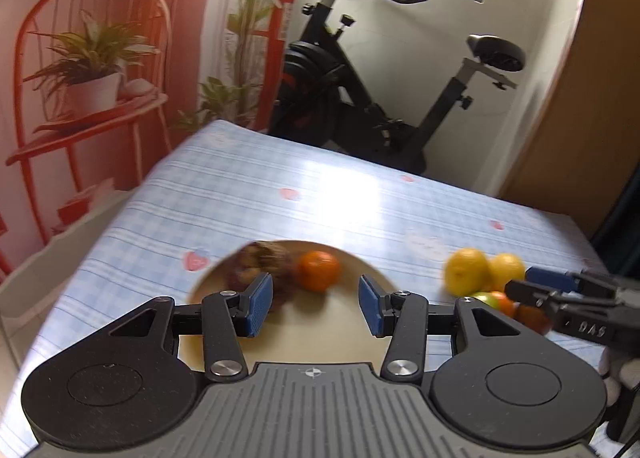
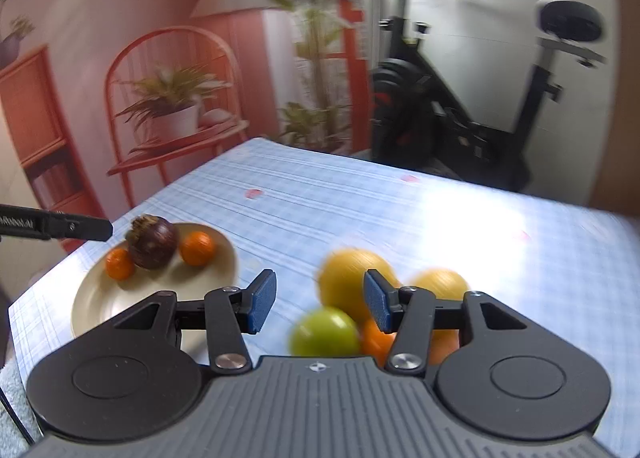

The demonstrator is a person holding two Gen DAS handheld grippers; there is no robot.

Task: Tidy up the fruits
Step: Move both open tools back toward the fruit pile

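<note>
A cream plate (image 2: 100, 298) on the blue checked tablecloth holds a dark mangosteen (image 2: 152, 243) and two small oranges (image 2: 197, 248) (image 2: 119, 264). In the left wrist view the plate (image 1: 304, 334) lies under my open, empty left gripper (image 1: 316, 304), with the mangosteen (image 1: 260, 262) and one orange (image 1: 319, 270) just beyond the fingertips. To the right lies a loose pile: two yellow fruits (image 2: 352, 278) (image 2: 440, 284), a green one (image 2: 324, 332) and small oranges (image 2: 378, 340). My right gripper (image 2: 320, 306) is open and empty, hovering over the pile; it also shows in the left wrist view (image 1: 536, 286).
The table's (image 1: 248, 186) far edge meets an exercise bike (image 1: 360, 98). A pink wall backdrop with a red chair (image 1: 80, 78) stands at the left. A brown door (image 1: 592, 118) is at the right.
</note>
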